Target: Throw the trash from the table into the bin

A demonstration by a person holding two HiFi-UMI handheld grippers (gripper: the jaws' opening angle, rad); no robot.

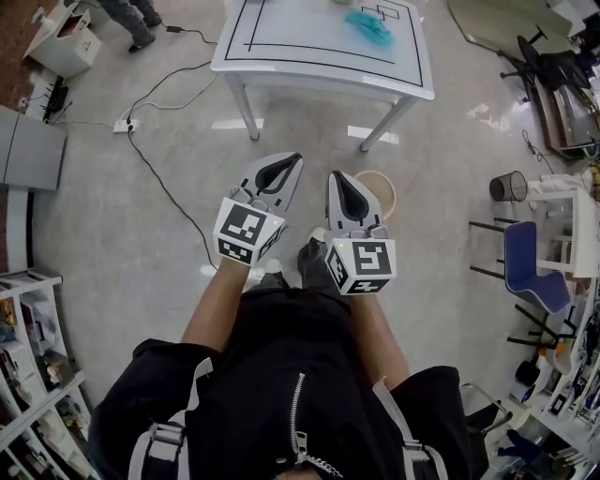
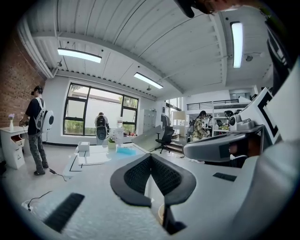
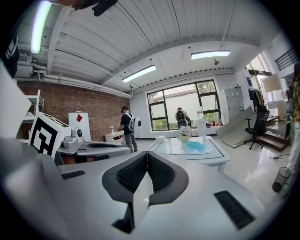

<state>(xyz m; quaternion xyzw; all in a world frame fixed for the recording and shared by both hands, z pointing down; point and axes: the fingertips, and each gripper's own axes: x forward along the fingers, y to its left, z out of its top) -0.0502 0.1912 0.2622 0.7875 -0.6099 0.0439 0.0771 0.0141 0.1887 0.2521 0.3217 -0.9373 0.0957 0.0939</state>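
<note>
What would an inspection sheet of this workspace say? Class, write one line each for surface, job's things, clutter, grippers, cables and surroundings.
Surface: white table with black outlines, ahead of the person.
Job's things: teal trash on the table; beige bin on the floor before it.
Clutter: flowerpot and white box on the table.
Grippers: left gripper and right gripper both shut, empty, side by side short of the table.
Cables: black cable and power strip on the floor left of the table.
Surroundings: mesh bin, blue chair, shelves, people by the windows.
</note>
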